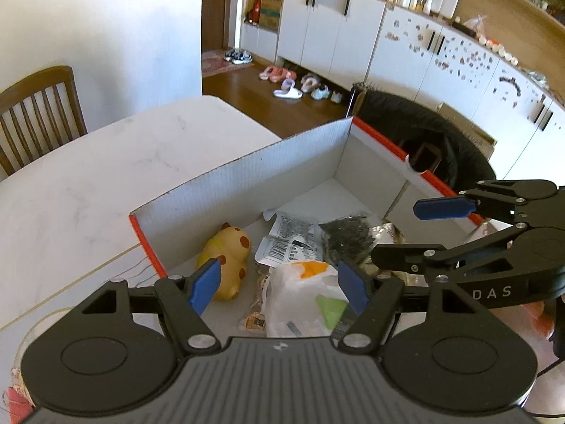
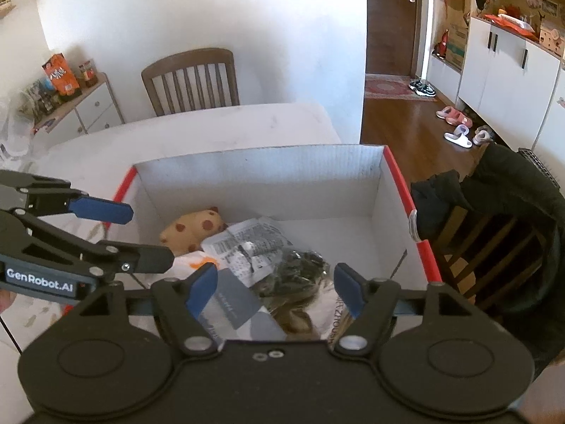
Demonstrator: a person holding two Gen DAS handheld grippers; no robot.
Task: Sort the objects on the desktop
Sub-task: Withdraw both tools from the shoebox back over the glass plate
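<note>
A white cardboard box with orange-red rims [image 1: 226, 183] [image 2: 261, 162] stands on the pale table. Inside lie a yellow spotted toy [image 1: 229, 258] [image 2: 192, 231], a silver barcode packet [image 1: 289, 243] [image 2: 247, 243], a dark bag [image 1: 348, 236] [image 2: 300, 268], a white plastic bag with orange and green patches [image 1: 303, 300] and a grey card [image 2: 233, 302]. My left gripper [image 1: 279, 288] is open and empty above the box's near end. My right gripper [image 2: 275, 291] is open and empty above the box; it also shows in the left wrist view [image 1: 406, 233]. The left gripper shows at the left of the right wrist view [image 2: 148, 236].
The marble-like table [image 1: 106, 176] stretches left and beyond the box. A wooden chair [image 2: 192, 81] stands at its far side. A chair draped with a black coat [image 2: 512, 219] stands right of the box. A low cabinet with snacks [image 2: 67, 99] stands far left.
</note>
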